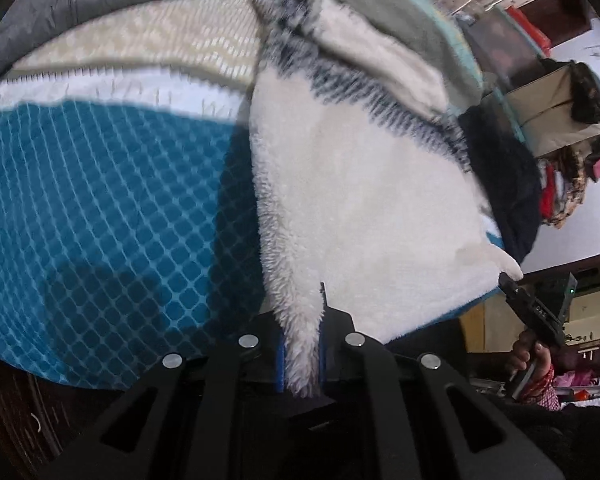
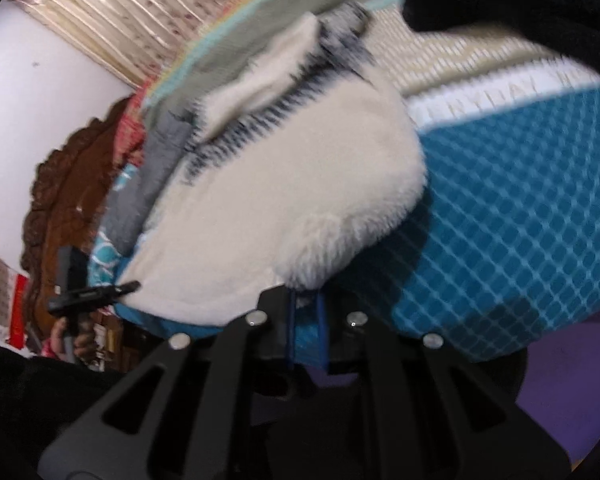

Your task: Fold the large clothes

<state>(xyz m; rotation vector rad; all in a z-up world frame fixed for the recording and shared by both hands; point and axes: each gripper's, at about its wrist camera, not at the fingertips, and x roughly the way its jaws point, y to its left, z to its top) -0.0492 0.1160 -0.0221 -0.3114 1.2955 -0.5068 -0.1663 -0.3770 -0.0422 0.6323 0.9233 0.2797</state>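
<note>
A white fleece garment lies on a blue bed, its near edge raised. The left tongs are clamped on 1 corner, the right tongs pinched on the other. The fold seems just begun; next, both corners likely need carrying across together.

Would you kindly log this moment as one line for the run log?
left tool: shut on fleece | right tool: shut on fleece corner | fleece: lifted over blue bedspread | fold: not done
</note>
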